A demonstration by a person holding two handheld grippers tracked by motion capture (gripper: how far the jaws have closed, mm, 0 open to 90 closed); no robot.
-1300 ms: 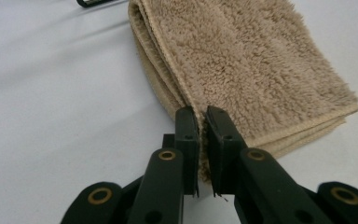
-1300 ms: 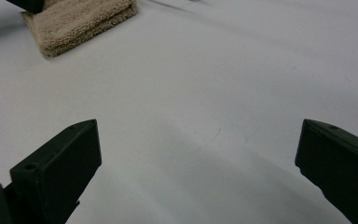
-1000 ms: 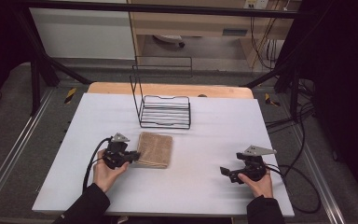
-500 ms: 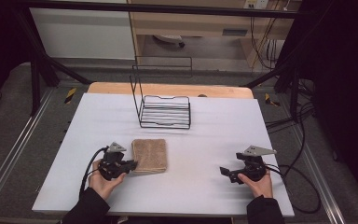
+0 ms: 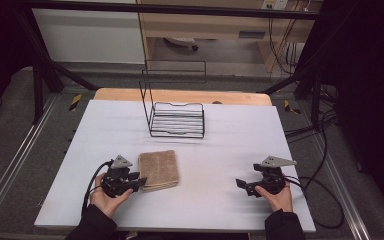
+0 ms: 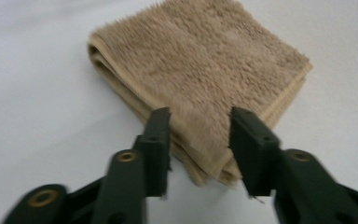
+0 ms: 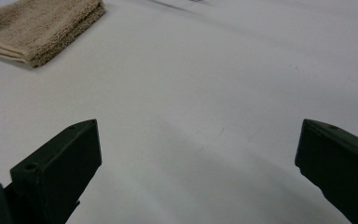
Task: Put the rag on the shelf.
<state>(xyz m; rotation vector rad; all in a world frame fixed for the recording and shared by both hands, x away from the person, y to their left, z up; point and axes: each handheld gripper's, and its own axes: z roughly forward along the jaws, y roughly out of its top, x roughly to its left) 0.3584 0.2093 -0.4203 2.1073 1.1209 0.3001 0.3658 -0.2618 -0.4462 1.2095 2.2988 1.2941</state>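
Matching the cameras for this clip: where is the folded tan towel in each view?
High view: folded tan towel lower left of centre, beside the left gripper.
Left gripper view: centre, its near corner between the fingers.
Right gripper view: top left corner.
Shared landmark: the white table.

left hand-held gripper (image 5: 139,183): jaws just opening, apart; right hand-held gripper (image 5: 242,185): jaws wide

Bare table (image 5: 215,165) lies between towel (image 5: 158,169) and right gripper (image 5: 242,184); wire rack (image 5: 176,119) stands behind

White table (image 5: 230,150) carries a folded towel (image 5: 158,169) and wire rack (image 5: 177,120)
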